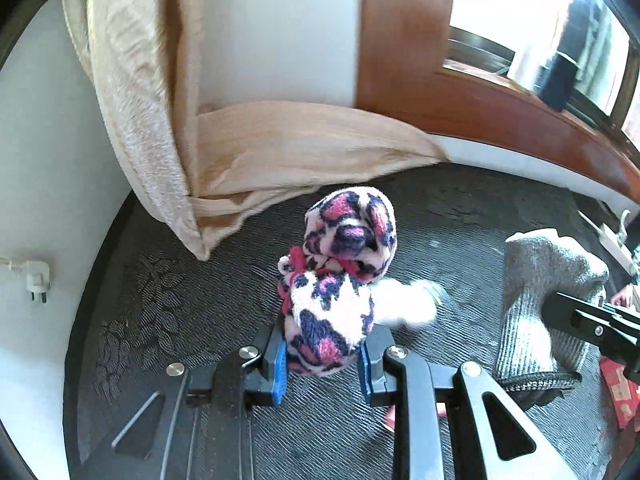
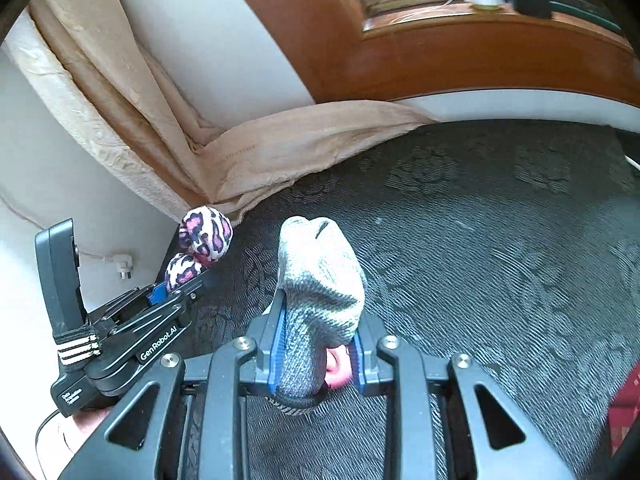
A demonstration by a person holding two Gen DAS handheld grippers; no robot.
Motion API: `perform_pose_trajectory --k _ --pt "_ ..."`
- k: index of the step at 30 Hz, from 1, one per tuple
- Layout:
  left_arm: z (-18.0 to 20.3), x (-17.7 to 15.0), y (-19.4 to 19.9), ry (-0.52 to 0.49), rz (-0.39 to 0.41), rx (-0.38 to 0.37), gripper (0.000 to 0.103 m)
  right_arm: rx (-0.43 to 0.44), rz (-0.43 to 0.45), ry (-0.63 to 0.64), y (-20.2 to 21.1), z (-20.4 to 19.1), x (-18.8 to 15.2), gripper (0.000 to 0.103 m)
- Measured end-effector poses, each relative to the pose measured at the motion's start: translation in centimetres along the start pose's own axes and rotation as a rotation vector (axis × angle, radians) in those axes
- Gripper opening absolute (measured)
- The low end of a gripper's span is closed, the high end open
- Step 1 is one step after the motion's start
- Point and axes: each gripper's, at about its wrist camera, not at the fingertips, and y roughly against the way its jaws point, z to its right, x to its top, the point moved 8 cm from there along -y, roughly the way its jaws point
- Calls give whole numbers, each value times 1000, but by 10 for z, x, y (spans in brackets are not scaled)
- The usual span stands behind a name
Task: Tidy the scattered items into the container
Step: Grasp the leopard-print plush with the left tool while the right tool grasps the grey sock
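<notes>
Left gripper (image 1: pixel 324 364) right up at the lens, jaws clamped on the pink-and-navy leopard sock (image 1: pixel 340 276), rolled up and held above the dark patterned cloth (image 1: pixel 180 320). Same story on the other side: right gripper (image 2: pixel 318 360) squeezed shut on the grey knit sock (image 2: pixel 320 292), also lifted off the surface. From the right wrist view, leopard sock off to the left, a bit farther out, well apart from the grey one.

Looks like mid-carry, both pickups done, drop-off still to come. No container clearly in either view; maybe that red thing (image 2: pixel 626 404) at the near right edge, but too cropped to call. Something white and fuzzy (image 1: pixel 404 304) sitting on the cloth just behind the leopard sock, too blurry to tell what, possibly another stray.

Next up, probably: find the bin, swing each sock over the opening, then open up. Floppy stuff, so worth getting low before letting go to avoid draping over the rim. Beige curtain (image 1: pixel 280 152) at the far side, out of the way.
</notes>
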Motion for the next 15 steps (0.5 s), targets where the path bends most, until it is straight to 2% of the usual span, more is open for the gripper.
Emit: perform_pose_trajectory --k 15 --pt "120 -28 60 -87 14 -42 28 -30 51 -45 92 62 -45 29"
